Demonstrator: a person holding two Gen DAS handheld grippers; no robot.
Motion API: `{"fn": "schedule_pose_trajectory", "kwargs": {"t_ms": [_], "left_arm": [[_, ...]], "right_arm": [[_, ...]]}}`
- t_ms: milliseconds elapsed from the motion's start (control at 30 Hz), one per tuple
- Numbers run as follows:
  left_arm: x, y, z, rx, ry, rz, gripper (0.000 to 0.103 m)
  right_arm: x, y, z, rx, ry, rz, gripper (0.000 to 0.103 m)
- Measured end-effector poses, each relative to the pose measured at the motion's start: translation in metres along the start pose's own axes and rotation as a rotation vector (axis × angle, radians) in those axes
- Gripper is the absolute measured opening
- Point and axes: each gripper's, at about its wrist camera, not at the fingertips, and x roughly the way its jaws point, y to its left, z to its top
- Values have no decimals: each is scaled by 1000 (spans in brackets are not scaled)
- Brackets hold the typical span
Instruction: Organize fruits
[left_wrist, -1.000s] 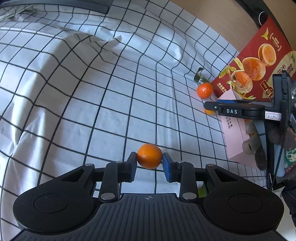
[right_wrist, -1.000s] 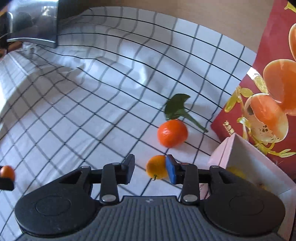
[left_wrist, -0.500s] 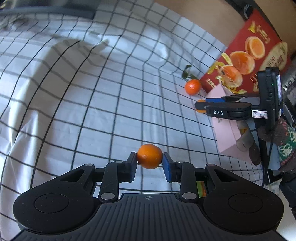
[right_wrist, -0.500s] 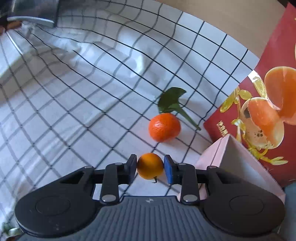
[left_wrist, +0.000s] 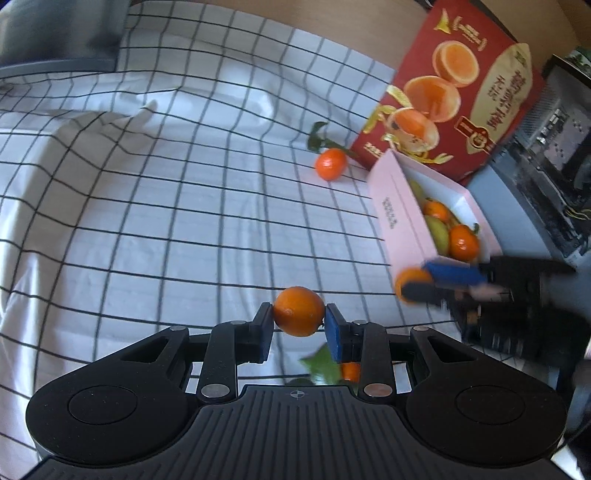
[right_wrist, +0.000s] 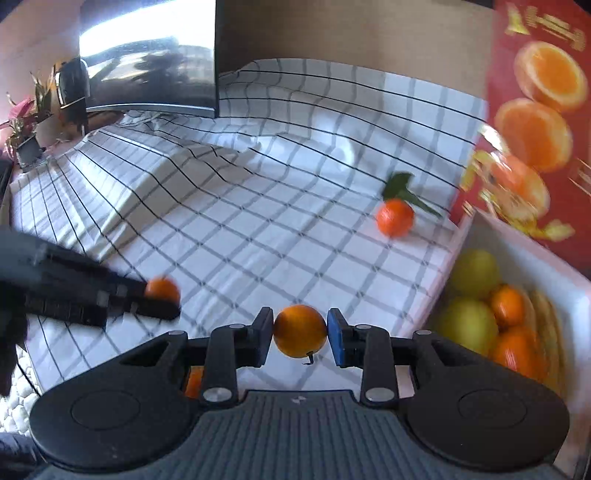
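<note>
My left gripper (left_wrist: 298, 325) is shut on a small orange (left_wrist: 298, 311) and holds it above the checked cloth. My right gripper (right_wrist: 300, 334) is shut on another small orange (right_wrist: 300, 329); it also shows in the left wrist view (left_wrist: 419, 286), near the front end of the pink box (left_wrist: 397, 218). The box (right_wrist: 546, 266) holds oranges and green-yellow fruit (right_wrist: 469, 319). A leafy mandarin (left_wrist: 330, 163) lies on the cloth beside the box's far end; it also shows in the right wrist view (right_wrist: 394, 216). The left gripper appears in the right wrist view (right_wrist: 162, 299).
A red orange-printed carton (left_wrist: 454, 92) stands behind the pink box. Another orange with a green leaf (left_wrist: 349, 371) lies under my left gripper. A dark monitor (right_wrist: 147, 55) stands at the back. Dark equipment (left_wrist: 554, 147) sits right of the box.
My right gripper has lifted its orange off the cloth and pulled back from the leafy mandarin to the box's near end. My left gripper has swung right with its orange; the box's inside now shows.
</note>
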Motion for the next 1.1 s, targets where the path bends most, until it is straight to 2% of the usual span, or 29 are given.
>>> {"fn": "schedule_pose_trajectory", "kwargs": {"t_ms": [233, 467, 633, 800, 1100], "left_arm": [[11, -28, -10, 58, 54, -51, 34], [21, -48, -18, 108, 94, -79, 34], [21, -55, -18, 113, 97, -83, 34], [20, -60, -20, 126, 96, -83, 34], [21, -71, -34, 171, 146, -84, 34]], "right_arm": [[-21, 0, -64, 66, -70, -83, 32], [-23, -4, -100, 141, -87, -122, 32], [-21, -8, -116, 204, -73, -130, 37], [-18, -4, -125, 200, -67, -140, 37], [-11, -8, -120, 184, -79, -155, 37]]}}
